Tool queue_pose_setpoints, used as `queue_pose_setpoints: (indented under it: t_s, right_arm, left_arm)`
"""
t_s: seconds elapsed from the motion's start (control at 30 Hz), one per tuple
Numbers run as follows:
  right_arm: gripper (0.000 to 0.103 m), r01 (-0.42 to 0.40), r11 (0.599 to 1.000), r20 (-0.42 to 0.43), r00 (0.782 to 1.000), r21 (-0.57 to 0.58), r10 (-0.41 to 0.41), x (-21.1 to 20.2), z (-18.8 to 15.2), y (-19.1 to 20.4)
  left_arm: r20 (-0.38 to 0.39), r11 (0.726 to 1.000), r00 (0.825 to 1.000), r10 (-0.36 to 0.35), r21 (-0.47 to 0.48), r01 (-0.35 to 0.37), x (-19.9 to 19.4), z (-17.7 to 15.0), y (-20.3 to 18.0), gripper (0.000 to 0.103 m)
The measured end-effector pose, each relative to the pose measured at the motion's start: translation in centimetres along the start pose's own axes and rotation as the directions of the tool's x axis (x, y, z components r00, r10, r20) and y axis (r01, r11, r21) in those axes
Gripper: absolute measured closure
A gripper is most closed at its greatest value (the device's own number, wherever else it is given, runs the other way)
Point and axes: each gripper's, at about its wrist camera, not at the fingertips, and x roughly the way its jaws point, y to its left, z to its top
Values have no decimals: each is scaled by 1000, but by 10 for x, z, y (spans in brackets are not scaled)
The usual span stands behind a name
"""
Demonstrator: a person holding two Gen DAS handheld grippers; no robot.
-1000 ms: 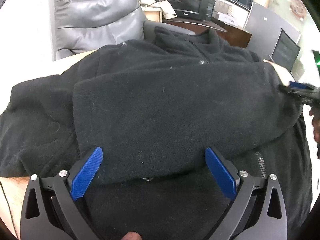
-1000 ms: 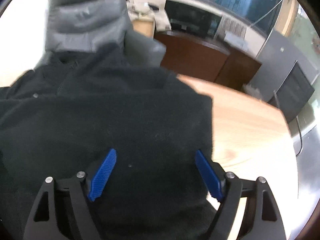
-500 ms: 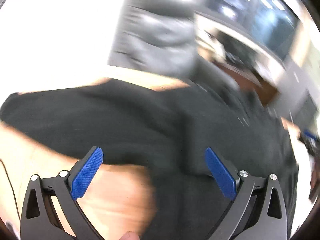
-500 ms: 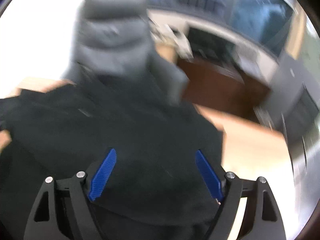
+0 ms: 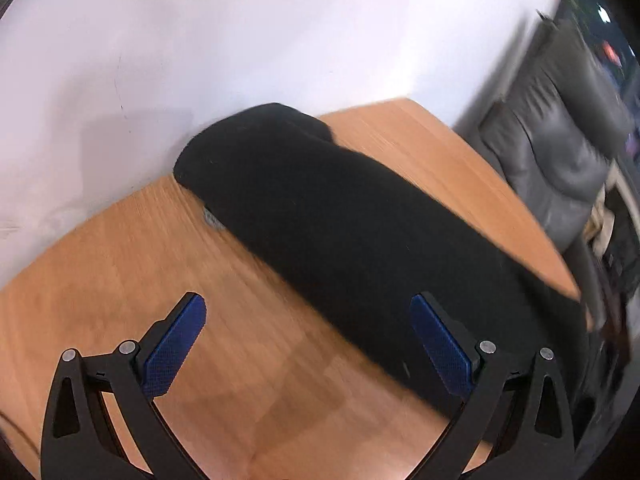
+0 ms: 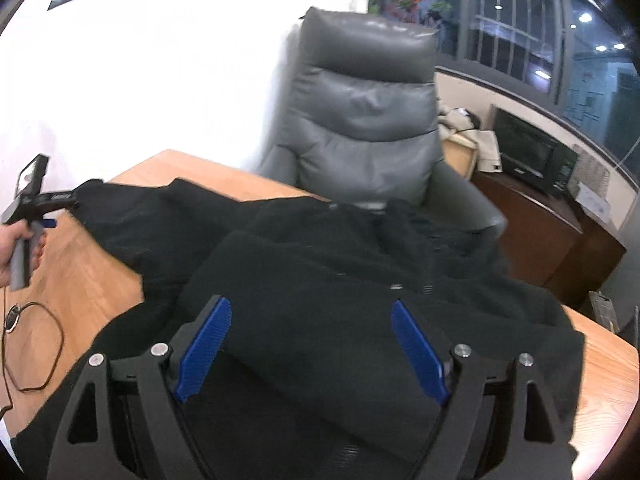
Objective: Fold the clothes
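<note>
The step in hand looks like the left sleeve fold. One sleeve already lies folded across the chest of the black fleece jacket (image 6: 360, 280), which fills the centre and lower half of the right wrist view, spread on the wooden table (image 6: 608, 376) with its collar toward the grey leather chair (image 6: 360, 120) at upper centre.

The other sleeve (image 5: 320, 216) runs as a long dark band from upper centre to lower right of the left wrist view, stretched out over bare wood. The left gripper (image 5: 308, 340) sits at the bottom of that frame with its 2 blue pads wide apart and nothing between them; its right pad is over the sleeve's edge and its left pad is over the table. From the right wrist view the same tool shows at the far left edge, near the sleeve's cuff end.

The right gripper (image 6: 310, 344) is likewise spread wide and empty, low in its frame above the folded panel.

The next move probably calls for the left gripper to close on the sleeve near its cuff and carry it across the body.

The fleece is matte, thick and soft, so it should hold a pinch well but fold bulky. The table is smooth, pale orange wood grain. A thin black cable (image 6: 36, 352) loops on it at lower left.
</note>
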Motion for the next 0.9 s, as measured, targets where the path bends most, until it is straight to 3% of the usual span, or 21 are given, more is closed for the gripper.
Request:
queue_pose_setpoints:
  t_s: [0.1,0.3,0.37,0.43,0.47,0.53,0.6,0.63,0.8,0.9]
  right_arm:
    - [17,-27,1000,-20,999,-15,27,14,2,19]
    - [17,-68,997,-51,997,-38,66,37,5,49]
    - [17,-73,996,-58,996,-41,71,41,4,54]
    - [17,-80,996,-64,995,-39,78,43,3,58]
    - [17,-83,996,-66,995,-38,80,43,3,60]
    - [17,-85,996,-67,994,-41,82,44,1,61]
    - [17,-84,996,-73,994,-39,82,43,-3,62]
    - [17,-84,996,-73,994,-36,81,42,-5,61]
    - [17,-74,997,-47,996,-3,74,29,-10,48]
    - [17,-66,997,-15,998,35,66,11,-11,33]
  left_arm:
    - [-24,998,999,32,-60,-33,23,16,18,0]
    - [4,991,991,132,21,-132,51,35,11,0]
    - [22,987,988,151,48,-152,54,35,1,10]
    - [44,987,989,142,67,-145,57,37,-5,28]
    - [53,987,989,140,69,-144,58,38,-7,33]
    - [64,989,989,133,60,-137,59,40,-9,63]
    - [71,991,990,125,48,-128,58,40,-11,82]
    - [76,992,990,120,37,-123,55,41,-13,86]
    - [133,1000,991,3,19,-6,14,39,-36,90]
    - [197,990,971,-138,67,127,-36,31,-75,91]
